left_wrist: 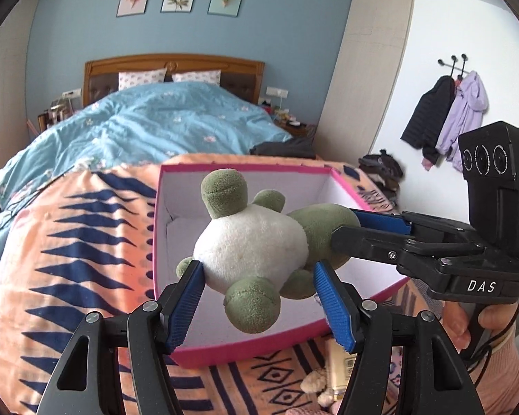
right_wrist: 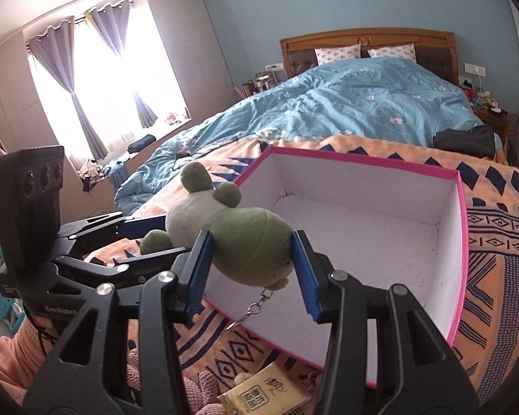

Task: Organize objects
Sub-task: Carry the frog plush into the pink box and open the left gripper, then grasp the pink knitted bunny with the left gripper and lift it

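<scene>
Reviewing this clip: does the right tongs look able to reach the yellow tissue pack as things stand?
Probably not yet: the right tongs are clamped on the plush frog, shared with the left tongs; the tissue pack lies below them.

Green-white plush frog (left_wrist: 256,252); pink box (left_wrist: 245,349), white inside.

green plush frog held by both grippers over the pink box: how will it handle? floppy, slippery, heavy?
The plush frog likely squashes rather than slips: the right gripper pads dent its head. Probably light for its size, since it hangs between the right and the left gripper without sagging much. Its keychain dangles freely and may snag the pink box rim.
</scene>
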Tool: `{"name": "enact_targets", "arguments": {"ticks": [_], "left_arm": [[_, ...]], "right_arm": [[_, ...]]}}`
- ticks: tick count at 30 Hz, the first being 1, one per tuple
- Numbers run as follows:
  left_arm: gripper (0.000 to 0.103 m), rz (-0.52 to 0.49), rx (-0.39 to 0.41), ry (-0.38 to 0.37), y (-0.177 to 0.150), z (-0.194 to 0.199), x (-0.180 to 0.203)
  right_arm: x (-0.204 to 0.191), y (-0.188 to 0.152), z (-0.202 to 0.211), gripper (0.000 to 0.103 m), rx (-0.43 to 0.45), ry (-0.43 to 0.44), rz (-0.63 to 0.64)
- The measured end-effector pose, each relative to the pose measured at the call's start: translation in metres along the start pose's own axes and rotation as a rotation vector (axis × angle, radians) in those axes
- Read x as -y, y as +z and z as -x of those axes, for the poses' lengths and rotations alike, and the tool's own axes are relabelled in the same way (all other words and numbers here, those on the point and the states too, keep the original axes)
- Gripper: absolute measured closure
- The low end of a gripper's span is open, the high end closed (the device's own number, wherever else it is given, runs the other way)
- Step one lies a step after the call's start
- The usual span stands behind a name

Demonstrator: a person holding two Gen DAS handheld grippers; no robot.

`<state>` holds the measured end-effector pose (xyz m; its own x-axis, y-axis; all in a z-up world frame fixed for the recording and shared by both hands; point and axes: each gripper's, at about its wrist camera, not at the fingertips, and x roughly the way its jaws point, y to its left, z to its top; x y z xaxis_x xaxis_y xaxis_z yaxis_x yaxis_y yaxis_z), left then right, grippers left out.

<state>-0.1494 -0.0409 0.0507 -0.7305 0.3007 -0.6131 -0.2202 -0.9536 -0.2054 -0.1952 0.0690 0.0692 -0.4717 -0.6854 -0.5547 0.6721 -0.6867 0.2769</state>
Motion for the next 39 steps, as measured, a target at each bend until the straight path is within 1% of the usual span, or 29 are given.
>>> {"name": "enact_targets", "arguments": {"ticks": [6, 8, 14, 17, 20, 23, 25, 27, 30, 32, 35, 39], "left_arm": [[0.037, 0.020, -0.110, 0.017, -0.017, -0.029, -0.009], [0.037, 0.024, -0.135, 0.024, -0.022, -0.035, -0.011], [0.037, -0.005, -0.145, 0.056, -0.030, -0.032, -0.006], [0.037, 0.006, -0.153, 0.044, -0.033, -0.026, -0.005], [0.037, 0.004, -0.152, 0.029, -0.041, -0.018, -0.001], [0.037, 0.014, -0.150, 0.021, -0.044, -0.012, -0.001], [0.036, 0.004, -0.134, 0.045, -0.045, -0.009, 0.000], [0.036, -0.001, -0.111, 0.053, -0.046, -0.006, 0.001], [0.032, -0.018, -0.048, 0.079, -0.050, 0.006, 0.004], [0.027, -0.012, -0.002, 0.058, -0.053, 0.019, 0.005], [0.023, 0.003, 0.046, 0.022, -0.058, 0.037, 0.004], [0.021, -0.013, 0.088, -0.022, -0.072, 0.062, 0.009]], "right_arm": [[0.011, -0.017, -0.028, 0.054, -0.096, 0.002, -0.019], [0.014, -0.025, -0.037, 0.053, -0.129, 0.004, -0.027], [0.018, -0.035, -0.051, 0.052, -0.192, 0.030, -0.056], [0.009, -0.041, -0.051, 0.052, -0.215, 0.037, -0.032], [-0.002, -0.044, -0.046, 0.054, -0.215, 0.071, -0.006], [-0.010, -0.047, -0.042, 0.054, -0.212, 0.055, 0.036], [-0.011, -0.048, -0.040, 0.054, -0.206, 0.046, 0.044], [-0.007, -0.047, -0.037, 0.054, -0.193, 0.038, 0.030], [-0.003, -0.049, -0.025, 0.054, -0.167, 0.039, 0.013], [-0.002, -0.050, -0.014, 0.053, -0.144, 0.031, 0.015], [-0.006, -0.056, 0.012, 0.053, -0.097, 0.031, 0.028], [-0.014, -0.068, 0.047, 0.052, -0.048, 0.055, 0.040]]}}
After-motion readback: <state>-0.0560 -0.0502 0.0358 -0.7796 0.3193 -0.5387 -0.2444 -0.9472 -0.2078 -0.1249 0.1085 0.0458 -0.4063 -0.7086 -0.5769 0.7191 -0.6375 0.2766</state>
